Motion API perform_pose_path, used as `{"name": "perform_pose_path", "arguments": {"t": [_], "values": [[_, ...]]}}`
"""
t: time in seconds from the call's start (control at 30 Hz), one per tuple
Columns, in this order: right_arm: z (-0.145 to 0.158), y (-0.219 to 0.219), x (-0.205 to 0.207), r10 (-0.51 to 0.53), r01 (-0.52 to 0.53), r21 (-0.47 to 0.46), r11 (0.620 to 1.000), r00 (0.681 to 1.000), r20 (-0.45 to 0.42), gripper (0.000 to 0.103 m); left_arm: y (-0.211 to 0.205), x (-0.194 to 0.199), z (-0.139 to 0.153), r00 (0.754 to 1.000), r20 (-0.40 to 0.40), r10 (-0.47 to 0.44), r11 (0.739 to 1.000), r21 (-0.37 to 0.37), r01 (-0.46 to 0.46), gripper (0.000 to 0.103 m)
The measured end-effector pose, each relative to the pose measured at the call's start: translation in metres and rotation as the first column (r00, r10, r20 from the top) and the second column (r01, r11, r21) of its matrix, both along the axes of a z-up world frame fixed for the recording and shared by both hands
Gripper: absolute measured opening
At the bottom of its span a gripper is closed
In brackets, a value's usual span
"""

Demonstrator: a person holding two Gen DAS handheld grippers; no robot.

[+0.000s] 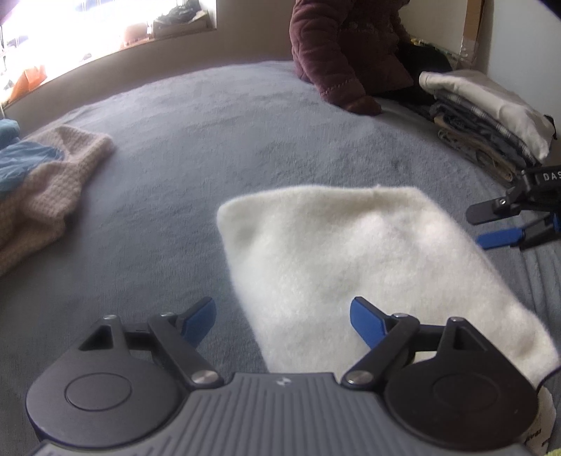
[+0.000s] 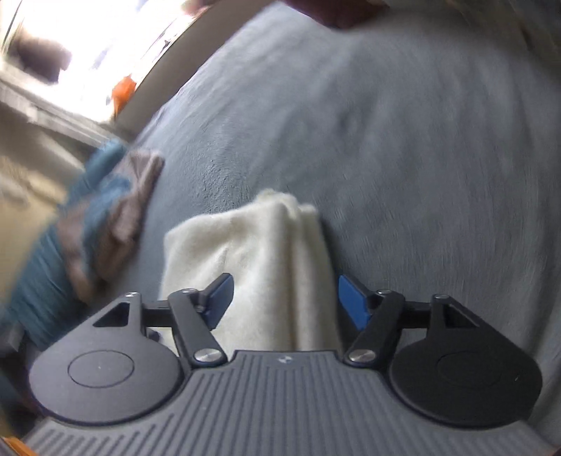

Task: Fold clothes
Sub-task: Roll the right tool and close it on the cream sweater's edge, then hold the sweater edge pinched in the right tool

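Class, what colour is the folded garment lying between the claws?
Creamy white, fuzzy garment; clearest in the left wrist view.

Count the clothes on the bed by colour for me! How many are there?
White: 1, the folded white garment
Beige: 1, the knit
Blue: 1, the cloth
Folded pile: too layered to count
Total: 3 loose pieces, plus the pile

Grey plush bed (image 1: 224, 115) filling most of both views. Beige wall (image 1: 147, 59) behind it, under a bright, overexposed window (image 1: 70, 28) with a cluttered sill (image 1: 175, 21). White wall (image 1: 522, 31) at far right beside a brown upright board (image 1: 473, 28). Daylight from the window side; right wrist view blurred.
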State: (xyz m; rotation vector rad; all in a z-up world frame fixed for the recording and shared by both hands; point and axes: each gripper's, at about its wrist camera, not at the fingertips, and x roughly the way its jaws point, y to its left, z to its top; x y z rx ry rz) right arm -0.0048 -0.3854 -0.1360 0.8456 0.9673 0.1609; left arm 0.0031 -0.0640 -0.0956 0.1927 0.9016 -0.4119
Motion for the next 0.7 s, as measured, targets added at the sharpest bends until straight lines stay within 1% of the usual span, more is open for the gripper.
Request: {"name": "perform_pose_path", "arguments": {"t": [0.1, 0.23, 0.3, 0.43, 0.57, 0.67, 0.7], "values": [[-0.026, -0.014, -0.015, -0.064, 0.067, 0.114, 0.991, 0.997, -0.034, 0.071, -0.002, -0.003, -0.002, 1.000, -0.005, -0.004, 1.000, 0.014, 0.004, 0.086], [-0.058, -0.024, -0.018, -0.113, 0.127, 0.240, 0.963, 0.991, -0.071, 0.074, -0.006, -0.004, -0.002, 1.000, -0.006, -0.010, 0.999, 0.030, 0.010, 0.087], [-0.064, -0.023, -0.013, -0.119, 0.130, 0.282, 0.951, 0.991, -0.056, 0.080, -0.008, -0.004, -0.001, 1.000, -0.008, -0.011, 0.999, 0.037, 0.011, 0.087], [-0.065, -0.012, 0.005, -0.106, 0.110, 0.293, 0.950, 0.994, -0.028, 0.081, -0.008, -0.003, -0.002, 1.000, -0.018, -0.002, 0.999, 0.039, 0.003, 0.088], [-0.065, 0.005, 0.020, -0.053, 0.055, 0.304, 0.951, 0.998, -0.014, 0.082, -0.008, -0.002, -0.002, 1.000, -0.027, 0.003, 0.999, 0.035, -0.002, 0.088], [-0.062, 0.016, 0.021, -0.006, 0.006, 0.274, 0.962, 1.000, 0.000, 0.082, -0.007, -0.001, -0.003, 0.999, -0.035, 0.007, 1.000, 0.028, -0.006, 0.088], [-0.063, 0.017, 0.018, -0.001, 0.002, 0.283, 0.959, 1.000, -0.002, 0.082, -0.006, -0.001, -0.003, 0.999, -0.038, 0.009, 1.000, 0.024, -0.008, 0.088]]}}
